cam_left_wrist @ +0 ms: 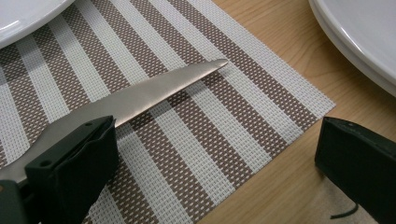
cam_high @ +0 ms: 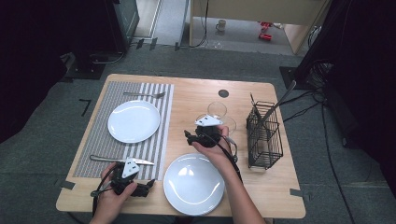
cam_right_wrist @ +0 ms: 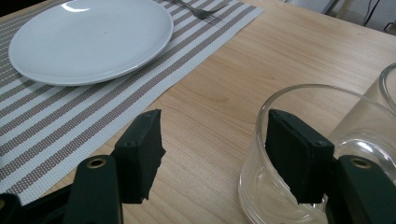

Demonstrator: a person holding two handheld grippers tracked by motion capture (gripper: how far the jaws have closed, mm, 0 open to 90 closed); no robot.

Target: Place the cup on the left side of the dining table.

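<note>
My right gripper [cam_high: 196, 132] is at the table's middle, open, at a clear drinking glass [cam_high: 229, 125]. In the right gripper view, one jaw of the right gripper [cam_right_wrist: 217, 135] stands inside the glass [cam_right_wrist: 261, 186]. The other jaw is outside, well apart from its wall. A second glass [cam_high: 217, 109] stands just behind. My left gripper [cam_high: 140, 179] rests low at the front left, open wide. Its left jaw hovers over a table knife [cam_left_wrist: 154, 91] lying on the striped placemat [cam_left_wrist: 210, 140]. Nothing is gripped in the left gripper [cam_left_wrist: 219, 140].
A white plate [cam_high: 134, 121] and a fork [cam_high: 144, 95] lie on the placemat [cam_high: 100, 135]. Another white plate [cam_high: 194, 184] sits on the bare wood at the front. A black wire rack [cam_high: 265, 135] holding a long utensil stands at the right.
</note>
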